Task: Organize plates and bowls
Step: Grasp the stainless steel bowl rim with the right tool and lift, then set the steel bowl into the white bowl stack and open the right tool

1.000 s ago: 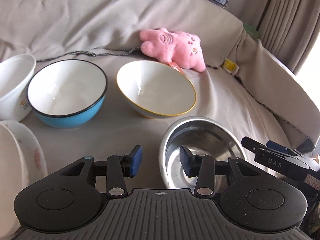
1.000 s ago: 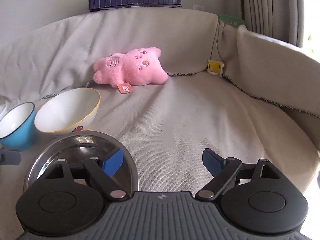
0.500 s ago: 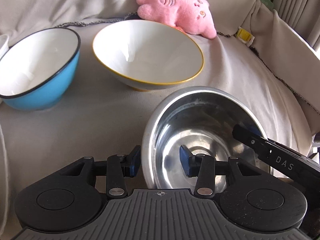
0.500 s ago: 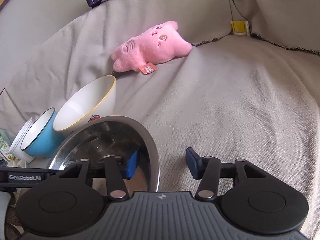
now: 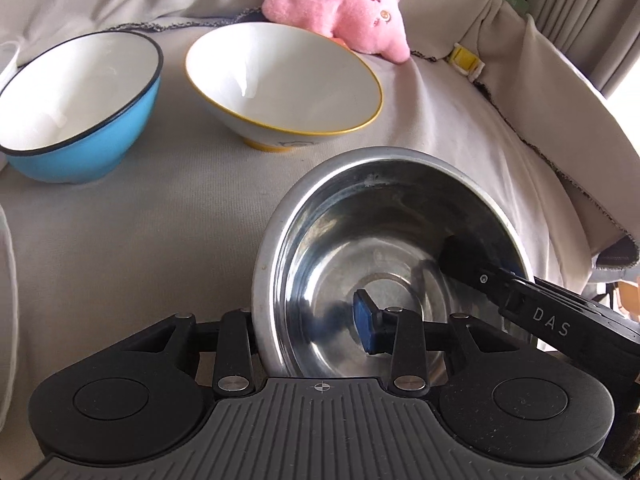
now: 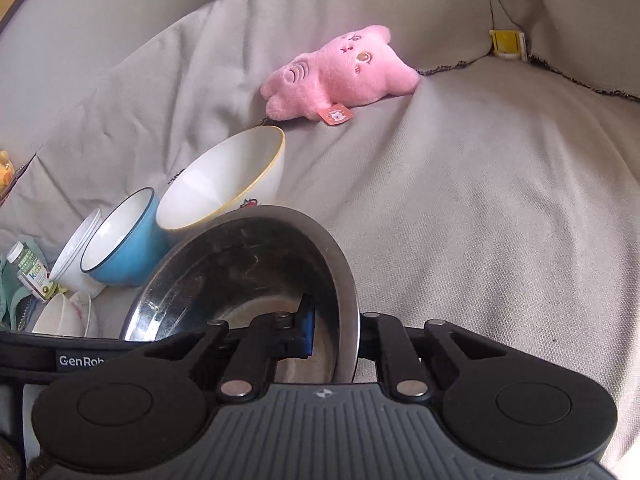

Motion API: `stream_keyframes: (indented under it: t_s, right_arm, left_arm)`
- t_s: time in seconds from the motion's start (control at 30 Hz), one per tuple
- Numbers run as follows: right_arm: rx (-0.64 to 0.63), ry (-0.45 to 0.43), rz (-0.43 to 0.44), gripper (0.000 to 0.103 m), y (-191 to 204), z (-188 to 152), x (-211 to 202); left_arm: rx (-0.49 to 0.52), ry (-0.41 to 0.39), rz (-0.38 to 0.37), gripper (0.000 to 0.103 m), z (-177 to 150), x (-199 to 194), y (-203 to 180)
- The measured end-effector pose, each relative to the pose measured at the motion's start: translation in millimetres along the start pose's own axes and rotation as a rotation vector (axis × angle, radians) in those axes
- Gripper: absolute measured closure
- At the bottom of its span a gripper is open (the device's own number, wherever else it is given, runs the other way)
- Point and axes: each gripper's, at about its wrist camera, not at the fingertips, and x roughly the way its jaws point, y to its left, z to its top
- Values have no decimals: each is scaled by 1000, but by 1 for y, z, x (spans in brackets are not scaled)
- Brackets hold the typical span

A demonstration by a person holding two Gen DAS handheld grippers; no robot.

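- The left tool stands across the near-left rim of the steel bowl: one blue pad is inside the bowl, the other finger is outside the wall and hidden by it. The gap is still rather wide on the inside, so I cannot tell if it really presses the rim.
- The right tool is on the opposite rim of the same steel bowl, one pad inside and close to the wall, the other finger outside. It looks closed on the rim, or almost.
- The steel bowl is empty and sits at the near part of the sofa seat, which is covered with a beige cloth. It looks tilted, but I cannot say if it is lifted off the cloth.
- Behind it stands the white bowl with yellow rim, empty, and to the left of this the blue bowl, also empty, white inside.
- Farther left, in the right view, are stacked white bowls and a white plate near the left edge of the seat.
- At the back of the seat lies a pink plush toy.
- My judgement: the task is at an early stage. The bowls stand separately, not nested; the steel bowl is the piece in work now.
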Motion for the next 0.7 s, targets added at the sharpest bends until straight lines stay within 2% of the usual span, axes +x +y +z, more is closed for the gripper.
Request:
stream_keyframes:
  t_s: [0.17,0.33,0.57,0.7]
  right_arm:
    - [-44,-12,-1,91,39,5,-23]
    - [-118,-44,4,90,100,5,-41]
    - [-256,-27,88,90,210,12,-18]
    - [-319,43,131,90,261,8,20]
  left_arm:
    - [-10,-62,-64,65,-3,-41,23]
    - [-32,-131,-111,65,-13,-91,61]
    - [-6,-257,-61,65,-20,-155,147]
    - [-79,-310,-27,65,-31,-173,200]
